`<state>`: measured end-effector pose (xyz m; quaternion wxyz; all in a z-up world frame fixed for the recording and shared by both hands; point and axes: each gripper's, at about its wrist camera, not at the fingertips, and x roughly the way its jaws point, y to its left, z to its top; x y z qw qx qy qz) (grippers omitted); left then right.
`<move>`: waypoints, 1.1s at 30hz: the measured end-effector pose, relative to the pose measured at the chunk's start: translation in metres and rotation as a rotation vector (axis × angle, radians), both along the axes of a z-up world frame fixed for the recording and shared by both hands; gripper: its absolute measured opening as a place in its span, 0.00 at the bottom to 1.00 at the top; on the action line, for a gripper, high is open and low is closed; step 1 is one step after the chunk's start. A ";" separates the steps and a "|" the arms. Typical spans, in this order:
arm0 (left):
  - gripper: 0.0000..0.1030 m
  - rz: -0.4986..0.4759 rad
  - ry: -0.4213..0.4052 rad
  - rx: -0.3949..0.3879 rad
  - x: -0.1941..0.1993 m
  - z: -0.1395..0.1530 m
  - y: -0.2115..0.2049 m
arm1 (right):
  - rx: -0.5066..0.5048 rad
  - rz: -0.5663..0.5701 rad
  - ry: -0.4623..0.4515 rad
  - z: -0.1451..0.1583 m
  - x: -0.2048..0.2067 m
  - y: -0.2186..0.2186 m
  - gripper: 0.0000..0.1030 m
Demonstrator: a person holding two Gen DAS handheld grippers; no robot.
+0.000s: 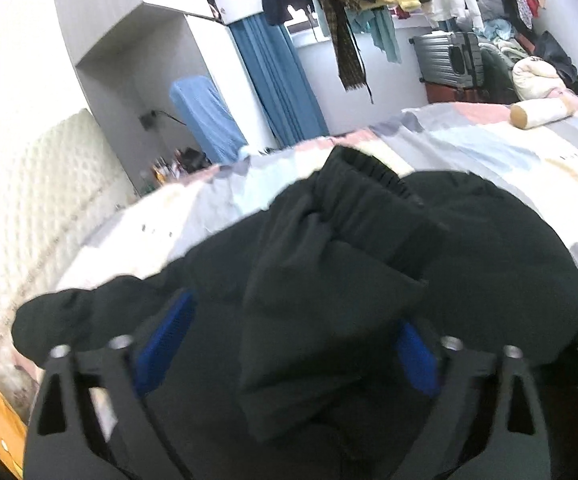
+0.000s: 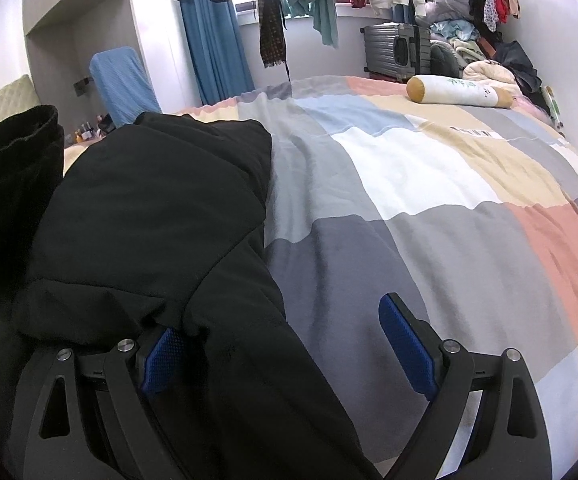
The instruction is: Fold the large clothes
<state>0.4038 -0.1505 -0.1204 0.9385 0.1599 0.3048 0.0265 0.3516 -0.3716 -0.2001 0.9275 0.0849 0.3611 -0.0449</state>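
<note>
currently, a black padded jacket [image 2: 157,208] is seen lying on the patchwork bedspread [image 2: 429,184], toward its left side, with one sleeve [image 1: 329,280] folded over the body and its ribbed cuff [image 1: 369,168] pointing away. the left gripper [image 1: 289,344] is spread wide around the sleeve, with no clamping evident. the right gripper [image 2: 285,344] is likewise held apart, jacket fabric lying between its pads [image 2: 405,344]. before the next fold, the sleeve should be laid flat and trapped air pressed out, since padded fabric is judged likely to spring back.
</note>
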 end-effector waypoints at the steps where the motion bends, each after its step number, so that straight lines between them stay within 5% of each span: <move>1: 0.66 0.006 0.001 -0.012 0.003 0.003 0.006 | 0.003 0.001 -0.003 0.001 0.000 0.000 0.88; 2: 0.46 0.012 0.005 -0.028 0.007 0.007 0.014 | 0.003 0.002 -0.010 0.002 0.000 0.000 0.88; 4: 0.24 0.020 0.015 -0.044 0.011 0.015 0.024 | -0.002 0.007 -0.020 0.004 0.000 0.002 0.88; 7: 0.11 0.033 0.015 -0.101 0.009 0.029 0.046 | 0.001 0.002 -0.045 0.010 -0.002 0.002 0.88; 14: 0.07 0.095 -0.021 -0.381 -0.005 0.053 0.132 | 0.049 -0.021 -0.128 0.027 -0.010 -0.009 0.88; 16: 0.07 0.099 -0.020 -0.507 -0.008 0.049 0.163 | 0.058 -0.035 -0.153 0.031 -0.011 -0.014 0.88; 20: 0.07 0.090 -0.013 -0.634 -0.007 0.032 0.190 | 0.062 -0.047 -0.176 0.031 -0.009 -0.022 0.88; 27: 0.07 0.186 0.148 -0.677 0.014 -0.037 0.202 | 0.026 -0.042 -0.131 0.013 -0.001 -0.015 0.94; 33: 0.09 0.190 0.252 -0.624 0.020 -0.080 0.195 | 0.012 -0.042 -0.083 -0.003 0.006 -0.012 0.97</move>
